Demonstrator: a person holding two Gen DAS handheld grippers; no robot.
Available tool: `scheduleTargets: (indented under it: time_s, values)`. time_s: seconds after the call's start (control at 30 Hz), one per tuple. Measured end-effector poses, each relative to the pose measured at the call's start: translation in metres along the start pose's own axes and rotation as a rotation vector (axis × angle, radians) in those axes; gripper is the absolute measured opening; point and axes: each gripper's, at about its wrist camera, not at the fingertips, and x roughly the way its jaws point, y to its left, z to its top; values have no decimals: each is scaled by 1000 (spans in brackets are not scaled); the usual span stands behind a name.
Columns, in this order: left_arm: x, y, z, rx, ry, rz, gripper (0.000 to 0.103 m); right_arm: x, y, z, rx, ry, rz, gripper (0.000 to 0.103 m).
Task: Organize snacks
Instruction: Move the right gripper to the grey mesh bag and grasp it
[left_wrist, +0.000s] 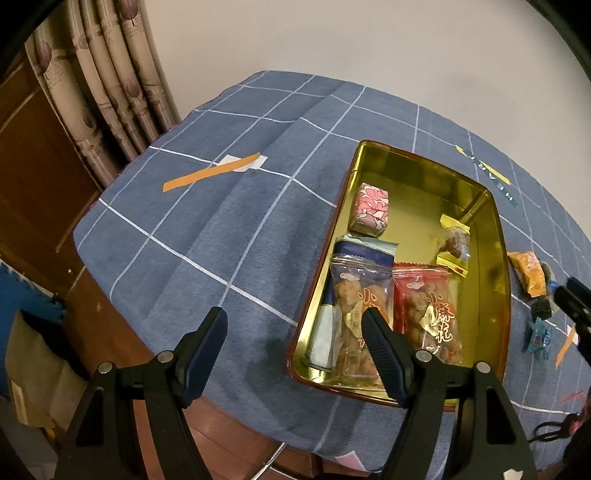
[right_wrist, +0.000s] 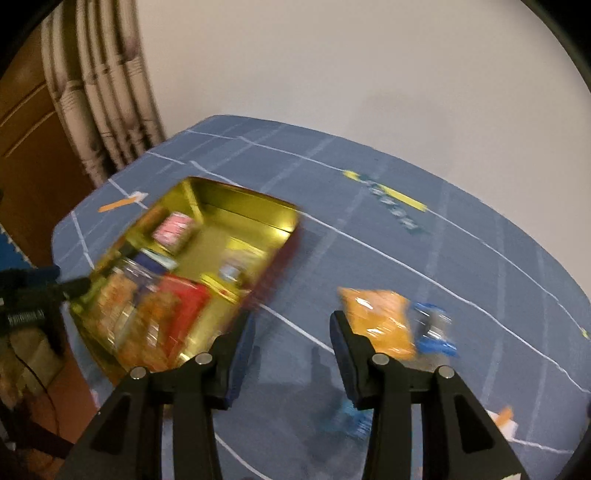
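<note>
The right gripper (right_wrist: 291, 354) had its fingers a little apart with nothing between them. It should go slowly down over the crinkly orange snack packet (right_wrist: 380, 321), which lay on the blue checked tablecloth (right_wrist: 369, 258) just beside the shiny gold metal tin (right_wrist: 243, 206). The left gripper (left_wrist: 295, 339) hung wide open and empty above the tin's near corner.

A home room is showing here: patterned curtains (left_wrist: 110, 92) are hanging beside a wooden door (left_wrist: 33, 177). A blue checked tablecloth (left_wrist: 207, 229) is covering the table, and a plain wall (left_wrist: 369, 44) is standing behind it.
</note>
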Motion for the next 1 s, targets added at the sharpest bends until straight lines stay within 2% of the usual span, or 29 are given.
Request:
scheduleTargets:
  time_s: [0.1, 0.17, 0.4, 0.7, 0.87, 1.0]
  values:
    - [0, -2, 0, 9, 1, 7, 72, -7, -30, -12, 49, 18, -55, 43]
    - [0, -3, -1, 12, -1, 10, 72, -7, -53, -18, 126, 53, -77, 43]
    - [0, -3, -1, 15, -2, 15, 72, 6, -100, -28, 424, 159, -21, 43]
    - [-1, 0, -1, 5, -6, 8, 73, 34, -110, -25, 663, 298, -79, 43]
    - [0, -2, -1, 15, -7, 11, 73, 47, -124, -27, 818, 326, -68, 44]
    - [1, -2, -1, 14, -3, 12, 73, 55, -127, -24, 825, 347, -88, 44]
